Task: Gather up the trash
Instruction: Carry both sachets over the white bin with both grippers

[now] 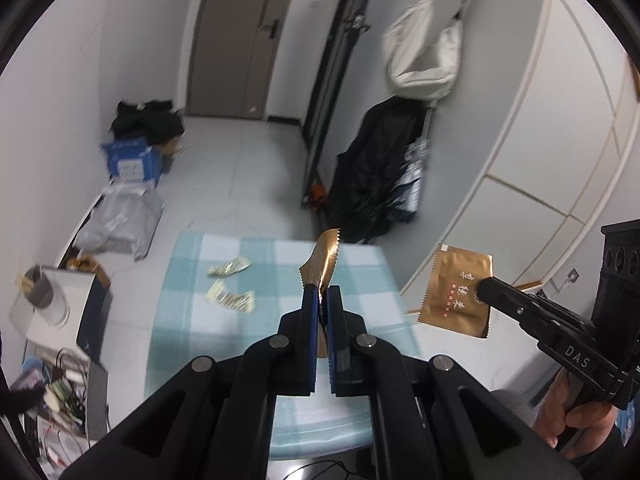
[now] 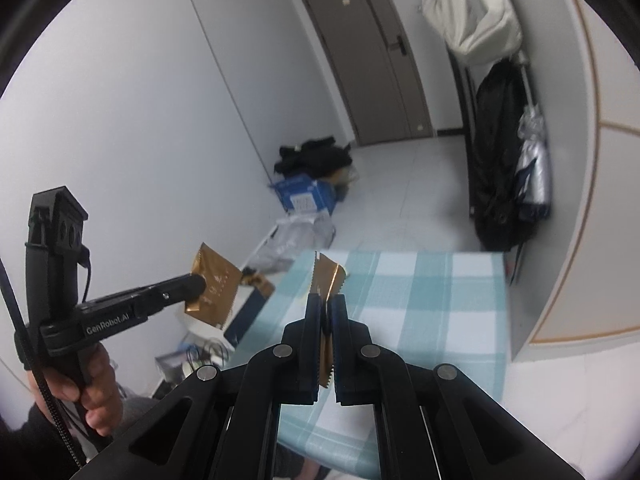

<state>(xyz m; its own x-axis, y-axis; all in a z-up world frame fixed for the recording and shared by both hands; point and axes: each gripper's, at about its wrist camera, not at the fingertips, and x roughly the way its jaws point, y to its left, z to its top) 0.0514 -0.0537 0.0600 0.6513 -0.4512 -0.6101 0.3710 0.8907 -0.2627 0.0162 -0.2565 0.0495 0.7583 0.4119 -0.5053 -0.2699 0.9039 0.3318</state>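
Both tongs were clenched on trash, held up above the tabletop (image 1: 224, 344) with its blue-and-white checked cloth. Left tongs (image 1: 321, 290) pinched a gold foil sachet (image 1: 322, 258) that stuck up past the tips, bent and curled. Right tongs (image 2: 327, 300) gripped another gold sachet (image 2: 329, 274), its serrated edge showing between the pads. From the left wrist camera you could see that one flat-on, with red and white print. Two torn pale wrappers (image 1: 231, 284) lay on the cloth, close together, well apart from both tongs.
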